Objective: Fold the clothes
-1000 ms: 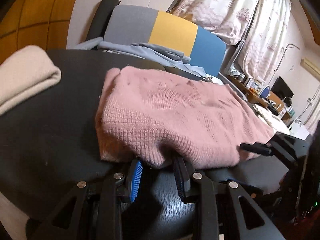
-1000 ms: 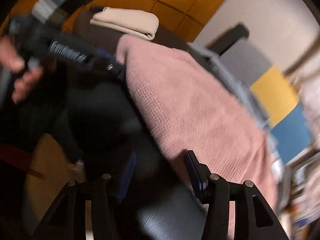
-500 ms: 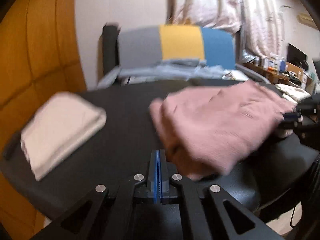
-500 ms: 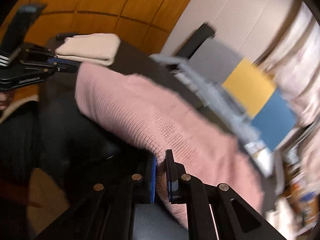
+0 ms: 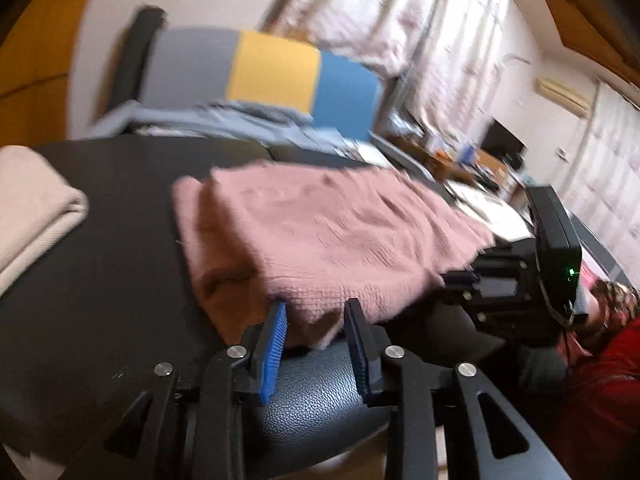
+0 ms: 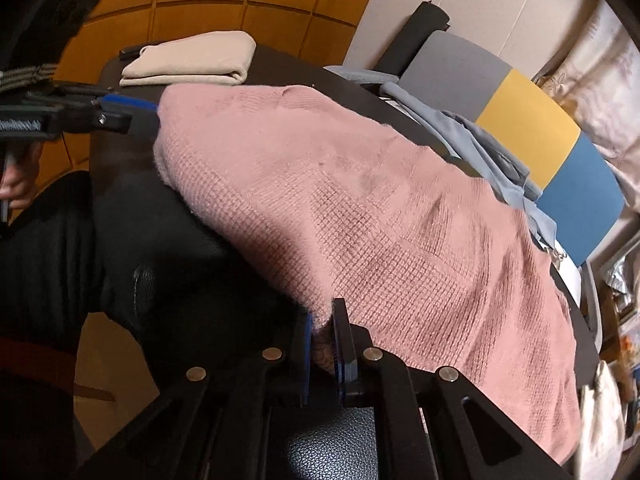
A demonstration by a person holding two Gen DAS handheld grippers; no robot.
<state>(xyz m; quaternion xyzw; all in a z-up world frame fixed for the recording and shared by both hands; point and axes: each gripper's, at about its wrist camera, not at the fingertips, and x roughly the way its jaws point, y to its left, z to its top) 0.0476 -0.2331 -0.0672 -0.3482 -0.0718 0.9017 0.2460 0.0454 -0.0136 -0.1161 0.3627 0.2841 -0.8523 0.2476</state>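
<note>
The pink sweater (image 6: 360,208) lies folded over on the dark table (image 5: 100,280), and both tools have come in at its near edge, one at each corner, which suits a fold that has to be carried across evenly rather than dragged from one side. The right gripper (image 6: 322,344) has its jaws drawn nearly together with a tuft of the knit hem caught between them, so it is pinching the sweater at the corner just ahead of it; from the left wrist view the same tool (image 5: 496,280) sits at the far right end of the cloth. The left gripper (image 5: 316,328) has its jaws spread, and the folded corner of the sweater sits in the gap between the blue pads (image 5: 274,344) without being pressed; the left view is smeared by motion, so whether either pad touches the knit cannot be told. Judging from this, the left side is about to close on its corner so that both ends are held before the next fold. The layers at that corner look thick and soft, so a shallow bite could catch only the top layer and let the lower one sag. Beyond the left jaws, off to their left, a beige folded garment (image 6: 192,60) rests on the same table, apparently already finished and set aside. Farther ahead, blue-grey clothes (image 6: 472,136) are heaped against a chair (image 6: 532,128) with grey, yellow and blue panels.
</note>
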